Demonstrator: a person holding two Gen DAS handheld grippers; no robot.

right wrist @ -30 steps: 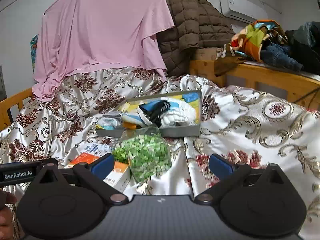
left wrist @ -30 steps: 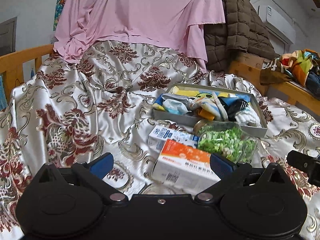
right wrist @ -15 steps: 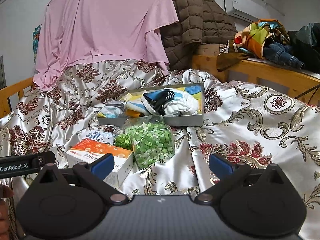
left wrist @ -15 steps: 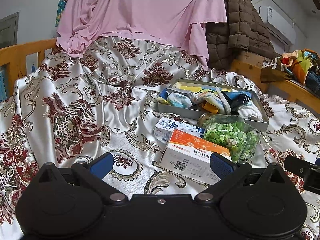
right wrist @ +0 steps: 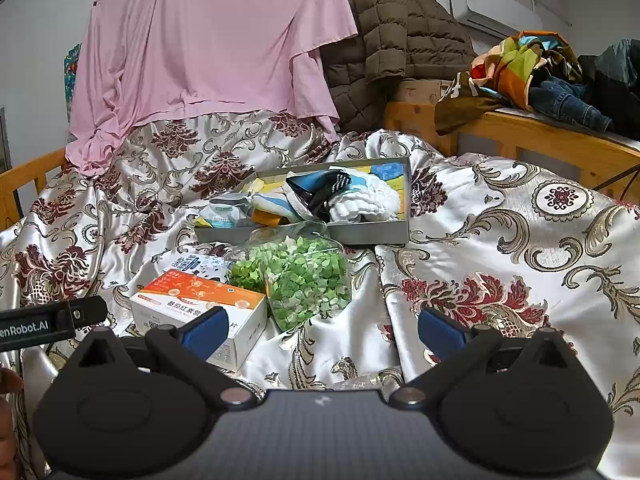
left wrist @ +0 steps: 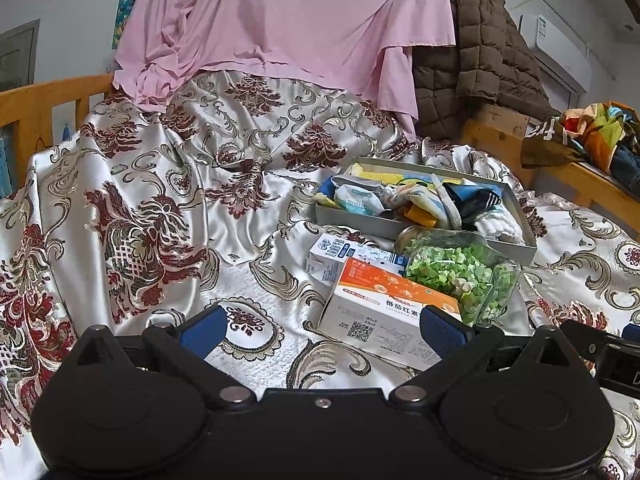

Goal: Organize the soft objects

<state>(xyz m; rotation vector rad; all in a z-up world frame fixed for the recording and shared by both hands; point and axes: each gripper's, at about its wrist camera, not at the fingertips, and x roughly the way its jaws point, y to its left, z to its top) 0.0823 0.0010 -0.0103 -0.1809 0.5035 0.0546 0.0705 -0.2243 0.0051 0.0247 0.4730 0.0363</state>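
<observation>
Over the patterned satin bedspread (left wrist: 168, 200), you've got both tools pulled back from where they were a second ago: your left gripper (left wrist: 320, 326) hangs wide open and empty, the orange-and-white cardboard box (left wrist: 384, 312) now sitting further ahead of its right blue pad rather than crowding the lens. Your right gripper (right wrist: 320, 328) is spread wide and empty too, with the clear plastic bag of green pieces (right wrist: 300, 276) smaller and further off than before. Up beyond the bag, the socks and small cloths (right wrist: 320, 196) lie heaped in the shallow grey tray (right wrist: 372, 234), untouched.
</observation>
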